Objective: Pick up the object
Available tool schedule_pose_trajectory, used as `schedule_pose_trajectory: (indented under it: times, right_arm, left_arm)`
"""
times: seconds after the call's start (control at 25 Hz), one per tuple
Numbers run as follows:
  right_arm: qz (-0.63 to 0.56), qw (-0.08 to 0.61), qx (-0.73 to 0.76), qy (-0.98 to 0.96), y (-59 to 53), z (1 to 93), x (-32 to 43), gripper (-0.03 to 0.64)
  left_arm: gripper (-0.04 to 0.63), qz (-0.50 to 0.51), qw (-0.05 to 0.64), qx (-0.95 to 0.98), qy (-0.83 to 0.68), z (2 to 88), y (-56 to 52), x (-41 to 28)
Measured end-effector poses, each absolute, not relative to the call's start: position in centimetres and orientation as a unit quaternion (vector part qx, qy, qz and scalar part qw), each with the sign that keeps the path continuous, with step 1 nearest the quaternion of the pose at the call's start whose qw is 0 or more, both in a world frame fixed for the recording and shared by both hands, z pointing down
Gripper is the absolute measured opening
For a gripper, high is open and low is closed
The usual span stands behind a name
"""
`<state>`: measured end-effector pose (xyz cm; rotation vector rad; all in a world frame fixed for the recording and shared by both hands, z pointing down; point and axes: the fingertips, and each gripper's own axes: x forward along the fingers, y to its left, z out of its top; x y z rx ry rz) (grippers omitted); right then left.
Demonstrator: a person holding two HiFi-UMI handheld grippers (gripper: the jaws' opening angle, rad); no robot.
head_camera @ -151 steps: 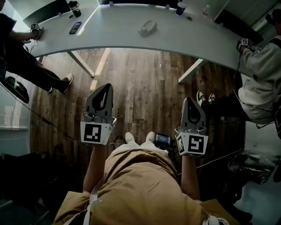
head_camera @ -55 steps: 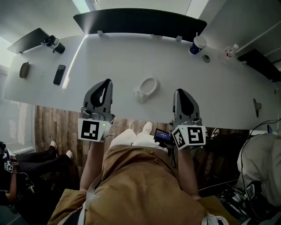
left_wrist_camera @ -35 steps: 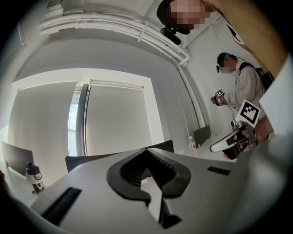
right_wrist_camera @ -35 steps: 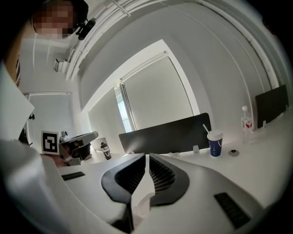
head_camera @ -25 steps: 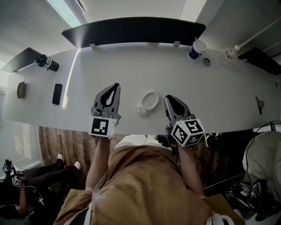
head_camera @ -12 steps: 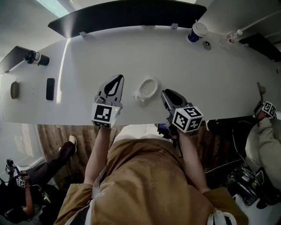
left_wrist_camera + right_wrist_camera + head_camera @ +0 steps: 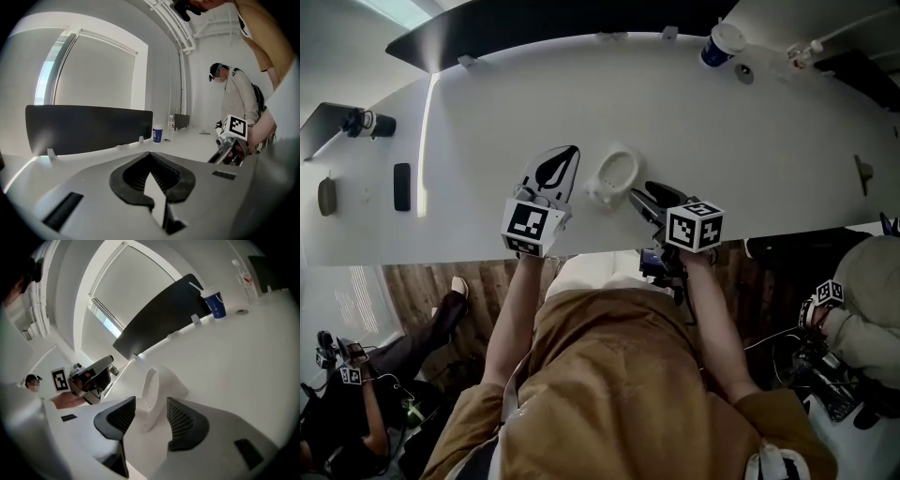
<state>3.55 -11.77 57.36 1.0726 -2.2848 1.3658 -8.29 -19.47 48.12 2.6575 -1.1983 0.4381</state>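
The object is a white, hollow, ring-shaped plastic piece (image 7: 614, 173) lying on the white table (image 7: 487, 103). My right gripper (image 7: 637, 194) comes at it from the near right. Its jaws have just been opening and stand apart. In the right gripper view the object's near end (image 7: 157, 380) sits between the dark pads (image 7: 185, 420), which do not touch it. My left gripper (image 7: 573, 151) hovers just left of the object, jaws shut with nothing in them. In the left gripper view its tips (image 7: 150, 153) meet and the object is hidden.
A blue paper cup (image 7: 722, 39) and a clear bottle (image 7: 802, 52) stand at the far right. A long black panel (image 7: 534, 23) runs along the table's back edge. A phone (image 7: 401, 186) lies far left. Another person (image 7: 236, 101) stands to the right.
Both grippers have come down and closed in on the white object. The right jaws went from shut to apart, on either side of its near end. The left jaws stayed shut.
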Motion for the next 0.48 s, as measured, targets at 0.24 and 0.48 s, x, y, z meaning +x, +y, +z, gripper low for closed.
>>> schedule_pose_trajectory:
  times: [0.24, 0.48]
  right_arm:
    - [0.531, 0.096, 0.370, -0.756, -12.7, 59.2, 2.3, 0.201]
    - [0.554, 0.102, 0.379, -0.735, -13.3, 61.0, 1.8, 0.226]
  left_arm:
    - [0.008, 0.165, 0.131, 0.912, -0.352, 50.9, -19.4, -7.3]
    - [0.008, 0.176, 0.165, 0.917, -0.317, 53.2, -19.2, -6.8]
